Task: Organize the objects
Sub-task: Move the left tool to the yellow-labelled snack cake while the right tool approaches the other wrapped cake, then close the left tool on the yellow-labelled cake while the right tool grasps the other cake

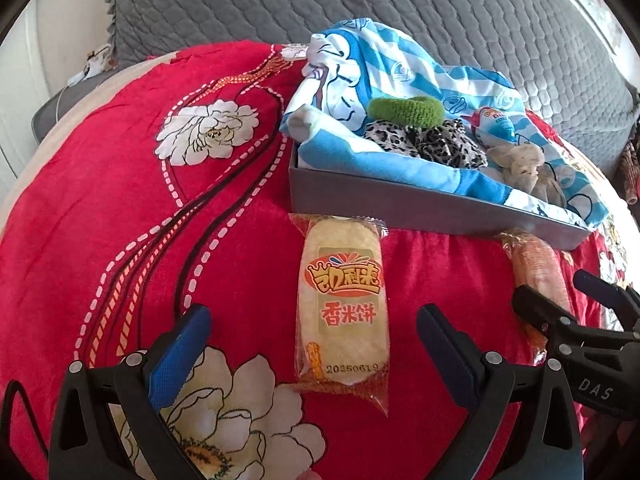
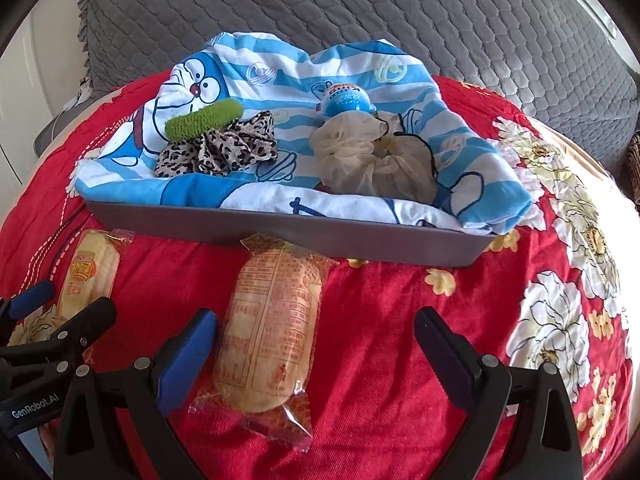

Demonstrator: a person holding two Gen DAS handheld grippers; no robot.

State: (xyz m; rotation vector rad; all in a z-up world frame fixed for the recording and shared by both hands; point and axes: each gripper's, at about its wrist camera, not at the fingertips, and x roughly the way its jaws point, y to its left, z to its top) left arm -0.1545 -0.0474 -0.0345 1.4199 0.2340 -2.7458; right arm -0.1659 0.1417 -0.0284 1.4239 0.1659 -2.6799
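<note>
Two clear-wrapped rice cracker packets are lying on the red floral bedspread, just in front of the grey tray lined with a blue-and-white cartoon cloth. The packet printed with an orange logo and red characters is being straddled by the left gripper, whose fingers are spread apart and empty; its long axis is running straight ahead of the gripper, toward the tray wall. The second packet, showing its printed nutrition panel, is lying likewise between the parted, empty fingers of the right gripper, though closer to the left finger and tilted slightly. Each gripper is thus judged nearest to its own packet. Already resting in the tray are a green knitted band, a leopard-print scrunchie, a cream gauze scrunchie and a blue egg-shaped capsule.
</note>
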